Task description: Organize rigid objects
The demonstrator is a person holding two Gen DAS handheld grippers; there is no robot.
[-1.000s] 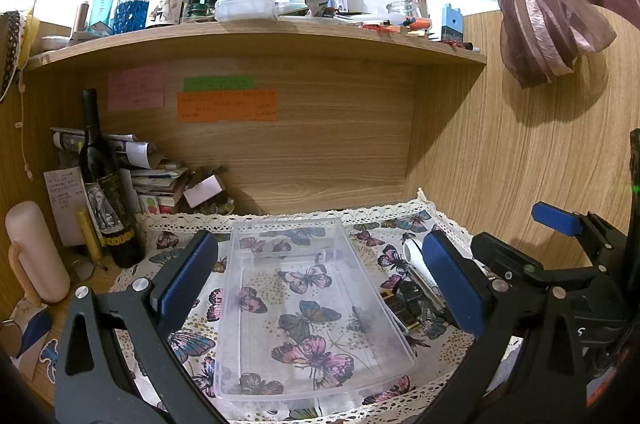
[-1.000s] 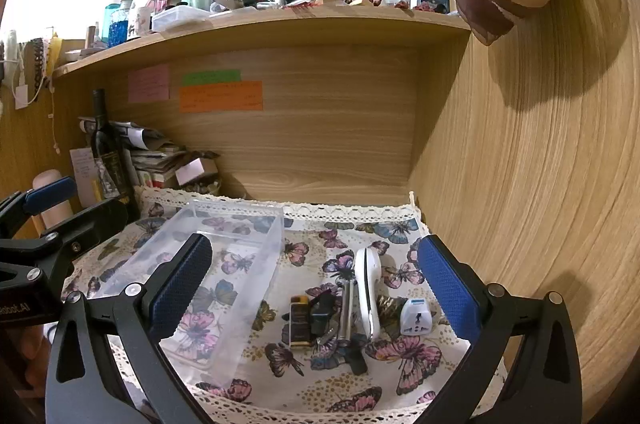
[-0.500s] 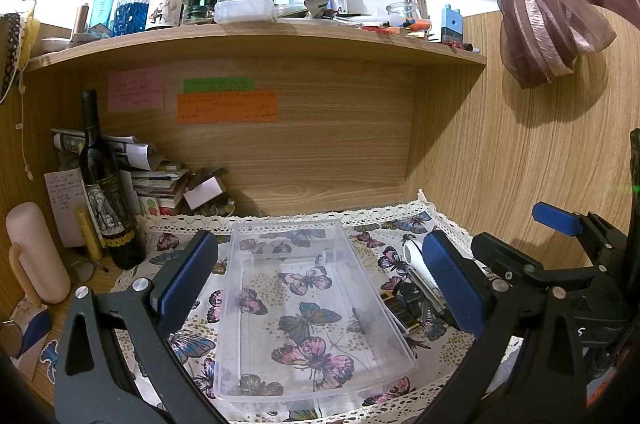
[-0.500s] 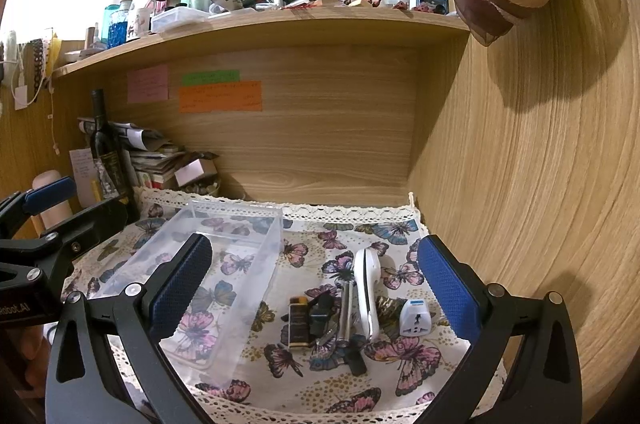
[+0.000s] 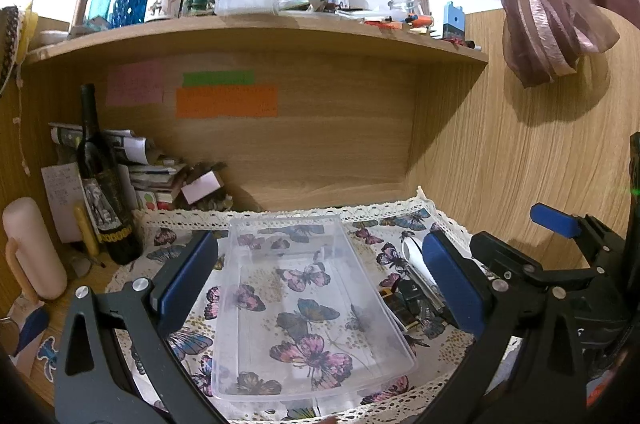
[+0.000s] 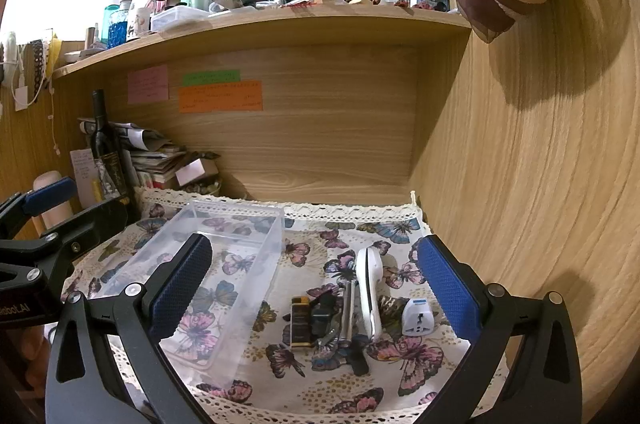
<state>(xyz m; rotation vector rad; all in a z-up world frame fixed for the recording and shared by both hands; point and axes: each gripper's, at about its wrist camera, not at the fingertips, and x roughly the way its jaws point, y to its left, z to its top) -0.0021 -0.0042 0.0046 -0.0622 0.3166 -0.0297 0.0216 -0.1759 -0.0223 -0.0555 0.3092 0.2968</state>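
Wood-grain alcove, lower centre: counter [image 6: 256, 195] covered by a white butterfly-print cloth with lace edging [image 6: 344, 220]. Clear rectangular plastic bin [image 5: 304, 288] lying empty on the cloth at centre frame, framed by the left gripper [image 5: 320, 280], released and wide apart, holding nothing. In the right wrist view, the right gripper [image 6: 316, 288] likewise spread wide and empty, above a cluster of small items just right of the bin: white oblong handheld device [image 6: 368, 288], white-and-blue travel plug adapter [image 6: 416, 316], black-and-gold rectangular lighter [image 6: 301, 320], slim silver metal tool [image 6: 347, 308]. At left, dark glass wine bottle [image 5: 104, 191] upright before stacked papers [image 5: 148, 175]. On the back panel, pink, green and orange sticky notes [image 5: 226, 101]. Along the top, cluttered wooden shelf [image 5: 256, 31] with bottles and jars. Upper right, tied mauve curtain [image 5: 552, 23].
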